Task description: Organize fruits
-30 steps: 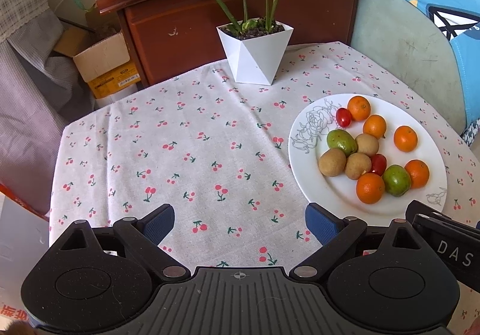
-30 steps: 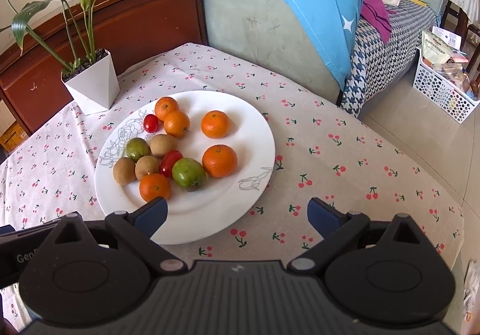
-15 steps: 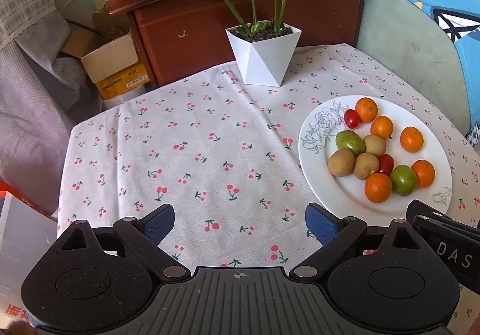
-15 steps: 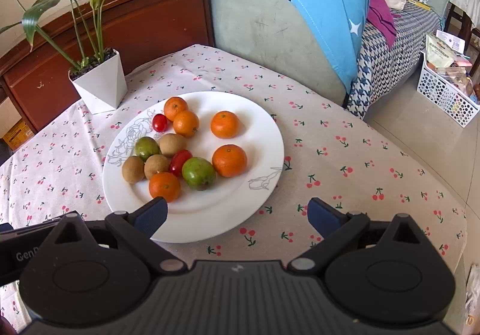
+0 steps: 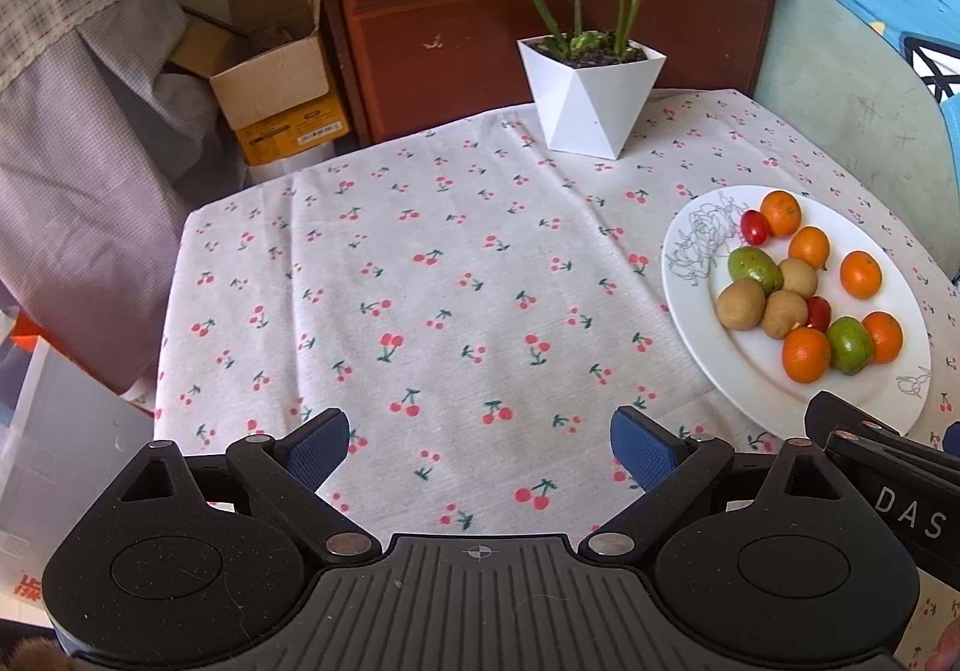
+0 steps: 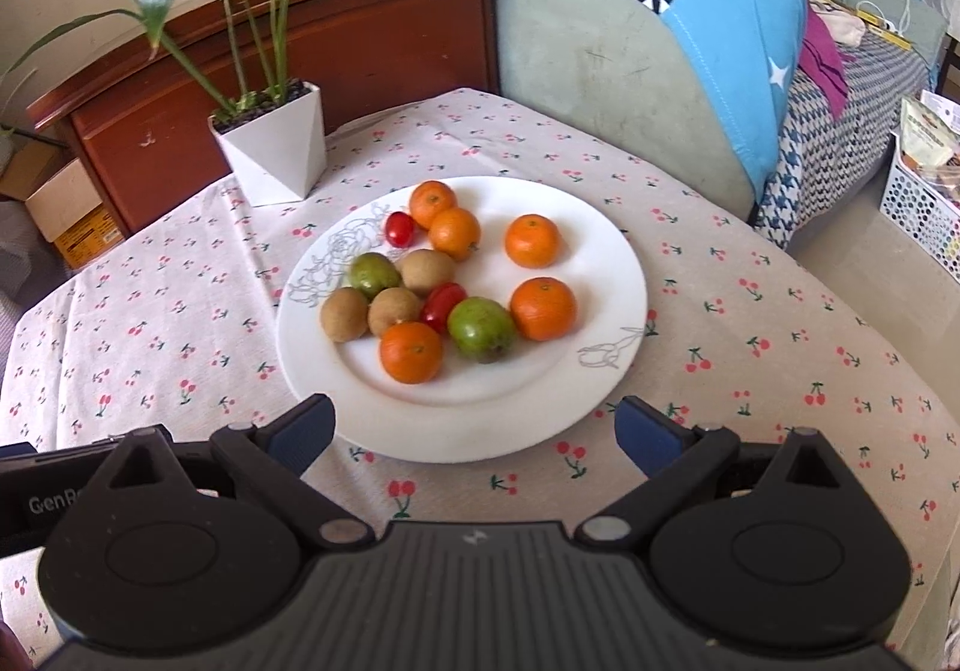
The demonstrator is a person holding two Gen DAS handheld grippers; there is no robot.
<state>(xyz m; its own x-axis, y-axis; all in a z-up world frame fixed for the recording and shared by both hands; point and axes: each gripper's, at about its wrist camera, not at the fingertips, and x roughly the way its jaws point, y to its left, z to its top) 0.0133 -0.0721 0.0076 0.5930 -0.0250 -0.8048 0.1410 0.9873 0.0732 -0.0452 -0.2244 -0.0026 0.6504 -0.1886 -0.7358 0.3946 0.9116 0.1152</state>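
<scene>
Meanwhile both wrist views are tilting up and back from a second ago — left gripper and right gripper hovering wide, empty — fruits lying unsorted, mixed, on the white plate.
</scene>
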